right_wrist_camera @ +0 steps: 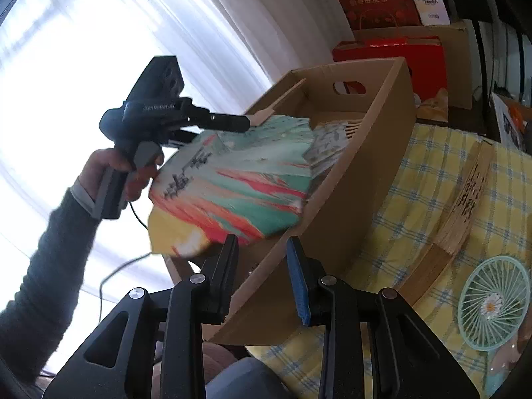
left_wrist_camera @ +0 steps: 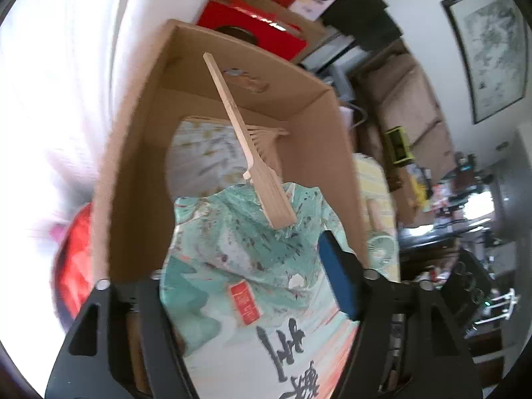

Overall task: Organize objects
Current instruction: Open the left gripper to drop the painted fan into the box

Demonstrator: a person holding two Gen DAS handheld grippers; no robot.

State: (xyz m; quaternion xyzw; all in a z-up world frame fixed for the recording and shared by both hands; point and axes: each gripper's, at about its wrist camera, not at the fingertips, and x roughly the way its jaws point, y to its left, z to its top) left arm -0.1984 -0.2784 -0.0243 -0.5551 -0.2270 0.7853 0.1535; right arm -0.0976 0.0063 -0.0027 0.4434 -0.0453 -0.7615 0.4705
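The left gripper [left_wrist_camera: 252, 286] was clamped on the painted fan [left_wrist_camera: 239, 249], angling it into the cardboard box [left_wrist_camera: 133, 166] at frame centre; the right gripper [right_wrist_camera: 262, 262] (part-open, empty) straddled the box wall, presumably steadying it.

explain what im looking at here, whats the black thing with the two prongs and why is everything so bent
There is no robot here. A person holds a hand-held claw in each hand, and each claw carries a wide-angle camera, which bends the room. One picture looks along the left claw, the other along the right claw; the black prongs at the bottom are the claw's own fingers. The left claw is closed on a painted paper fan and holds it over an open cardboard box, where another fan already lies. From the right view you see the person's left hand gripping that tool. The right claw is open, with the box's wall between its fingers. On the checked yellow cloth lie a folded wooden fan and a green plastic fan.
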